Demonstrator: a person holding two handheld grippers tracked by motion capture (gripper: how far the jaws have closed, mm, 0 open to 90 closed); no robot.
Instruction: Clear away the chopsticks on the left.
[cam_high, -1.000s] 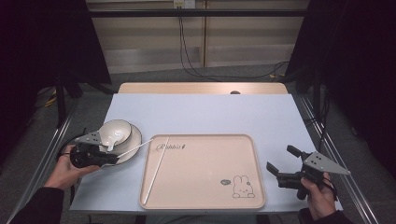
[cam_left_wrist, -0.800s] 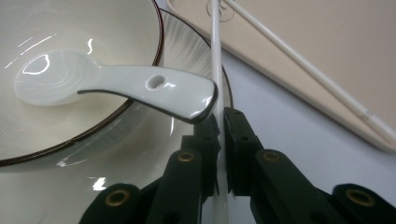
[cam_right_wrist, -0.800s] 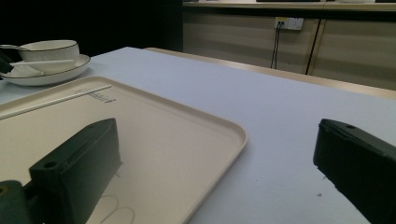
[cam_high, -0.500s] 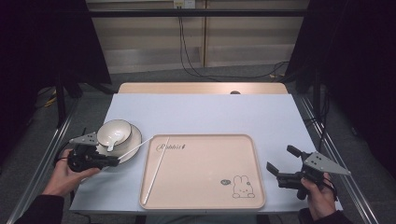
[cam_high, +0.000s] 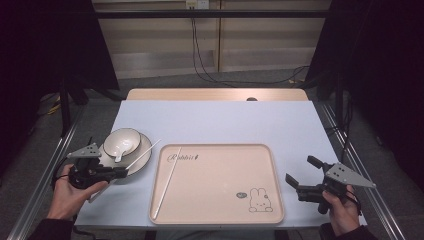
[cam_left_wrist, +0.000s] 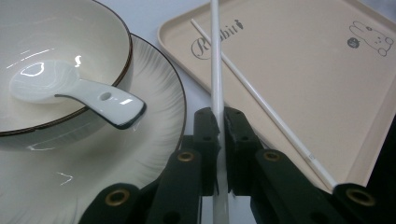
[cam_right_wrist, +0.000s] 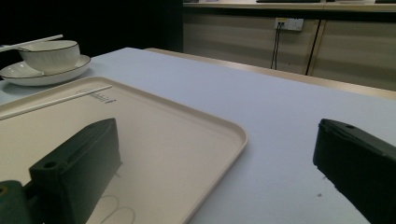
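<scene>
Beside held chopstick (cam_left_wrist: 215, 70): plate (cam_left_wrist: 154, 88), bowl (cam_left_wrist: 107, 28)

In the left gripper view the bowl (cam_left_wrist: 56, 60) and plate (cam_left_wrist: 93, 177) run off the left edge, and the tray (cam_left_wrist: 299, 93) off the right. The held chopstick (cam_left_wrist: 215, 60) leaves the top edge, its lower end hidden behind the gripper (cam_left_wrist: 220, 135). In the high view the tray's small lettering at centre is too small to read. The person's forearms are cut by the bottom edge.

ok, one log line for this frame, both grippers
left gripper: shut on chopstick | right gripper: open, over table | second chopstick: on tray
</scene>
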